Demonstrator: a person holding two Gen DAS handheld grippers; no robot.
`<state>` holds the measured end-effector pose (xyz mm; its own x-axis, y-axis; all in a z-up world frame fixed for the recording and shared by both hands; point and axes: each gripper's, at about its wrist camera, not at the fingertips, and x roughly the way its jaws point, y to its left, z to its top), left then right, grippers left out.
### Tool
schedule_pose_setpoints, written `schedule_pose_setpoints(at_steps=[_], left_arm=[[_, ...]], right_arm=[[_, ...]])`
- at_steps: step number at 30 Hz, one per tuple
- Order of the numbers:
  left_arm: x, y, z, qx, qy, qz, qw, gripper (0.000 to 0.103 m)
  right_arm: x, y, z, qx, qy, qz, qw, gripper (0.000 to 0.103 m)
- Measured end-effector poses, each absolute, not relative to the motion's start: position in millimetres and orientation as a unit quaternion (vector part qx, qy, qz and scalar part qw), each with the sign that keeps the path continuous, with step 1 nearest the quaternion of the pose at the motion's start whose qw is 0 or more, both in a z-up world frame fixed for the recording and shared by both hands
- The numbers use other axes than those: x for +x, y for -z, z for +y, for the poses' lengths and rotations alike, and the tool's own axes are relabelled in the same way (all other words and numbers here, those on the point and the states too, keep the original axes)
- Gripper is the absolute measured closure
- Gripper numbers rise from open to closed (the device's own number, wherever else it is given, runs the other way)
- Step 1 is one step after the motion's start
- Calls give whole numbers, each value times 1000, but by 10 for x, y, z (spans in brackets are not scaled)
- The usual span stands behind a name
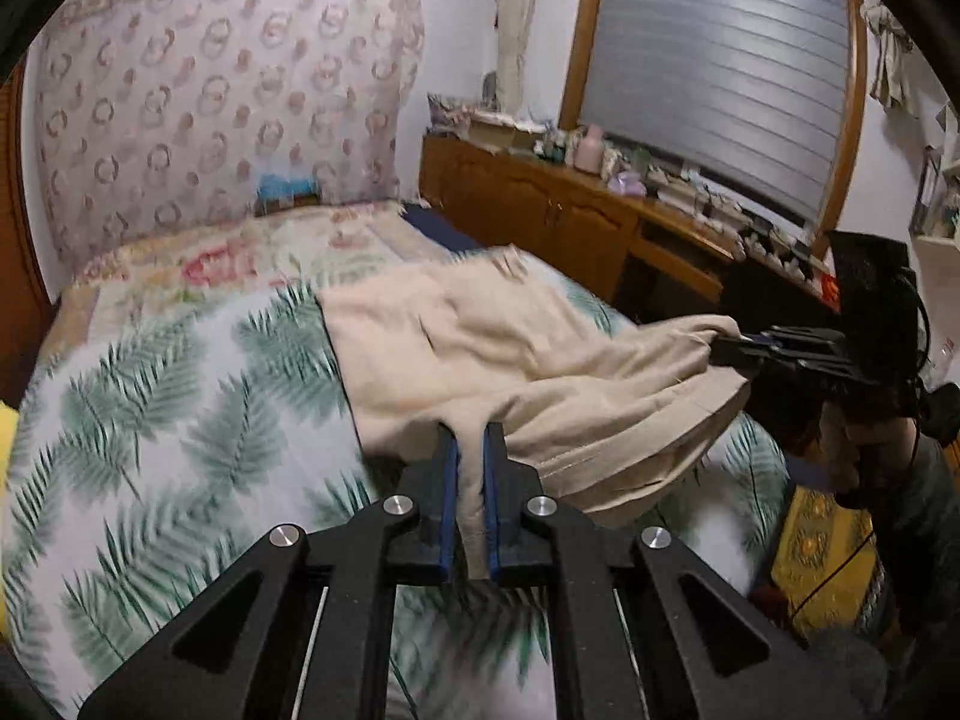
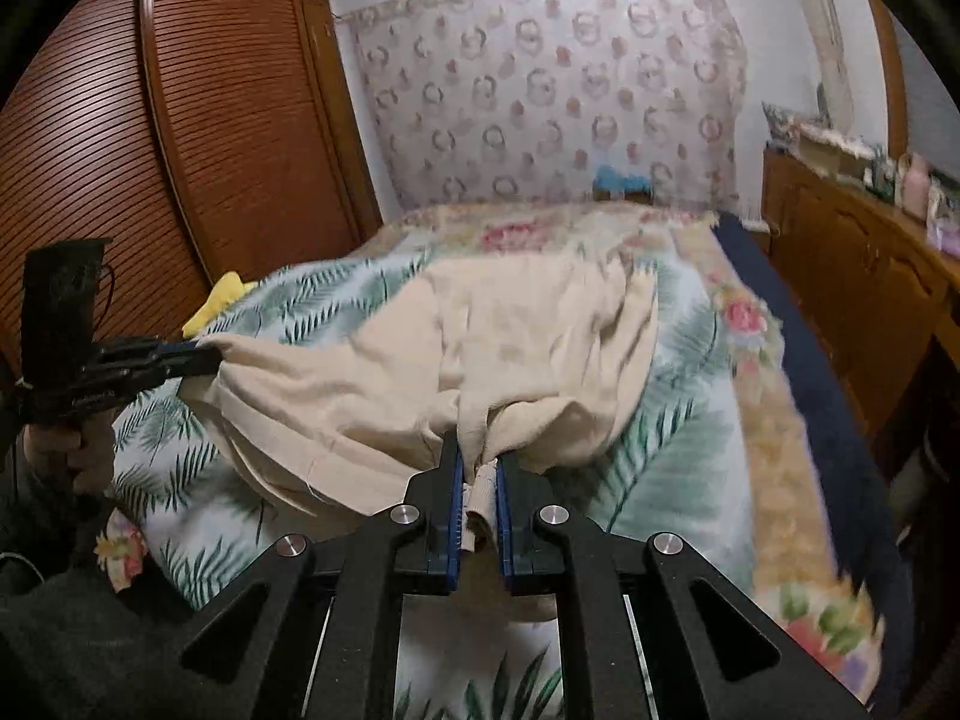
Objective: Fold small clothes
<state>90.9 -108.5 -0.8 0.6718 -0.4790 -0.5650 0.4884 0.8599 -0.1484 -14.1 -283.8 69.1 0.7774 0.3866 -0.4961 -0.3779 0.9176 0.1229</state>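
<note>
A beige garment (image 1: 480, 342) lies partly lifted over the leaf-print bed cover (image 1: 168, 396). My left gripper (image 1: 471, 438) is shut on its near edge, with cloth pinched between the blue pads. In the left wrist view my right gripper (image 1: 729, 351) holds the garment's right corner. In the right wrist view my right gripper (image 2: 478, 462) is shut on a bunched hem of the garment (image 2: 510, 324). My left gripper (image 2: 207, 357) grips the garment's left corner there. The garment hangs stretched between the two grippers, its far part resting on the bed.
A floral blanket (image 2: 570, 228) and padded headboard (image 2: 552, 90) lie beyond. A wooden wardrobe (image 2: 180, 120) stands left of the bed. A wooden dresser (image 1: 570, 210) with clutter stands to its right. A yellow item (image 2: 219, 297) lies at the bed's left edge.
</note>
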Motion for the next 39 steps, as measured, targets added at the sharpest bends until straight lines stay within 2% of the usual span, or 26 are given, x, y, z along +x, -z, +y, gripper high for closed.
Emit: schedule_pose_setpoints(at_steps=[9, 20, 31, 39], left_arm=[[1617, -126, -1080, 7, 242, 305, 921, 95], [2529, -15, -1171, 20, 214, 332, 918, 95], [2818, 358, -1275, 49, 210, 360, 908, 95], [2800, 369, -1215, 33, 223, 357, 907, 92]], right_arm=[[330, -854, -2916, 22, -202, 233, 951, 94], [1157, -759, -2897, 15, -199, 245, 949, 94], [1652, -621, -2837, 23, -184, 294, 938, 94], [1691, -628, -2807, 29, -175, 304, 936, 94]])
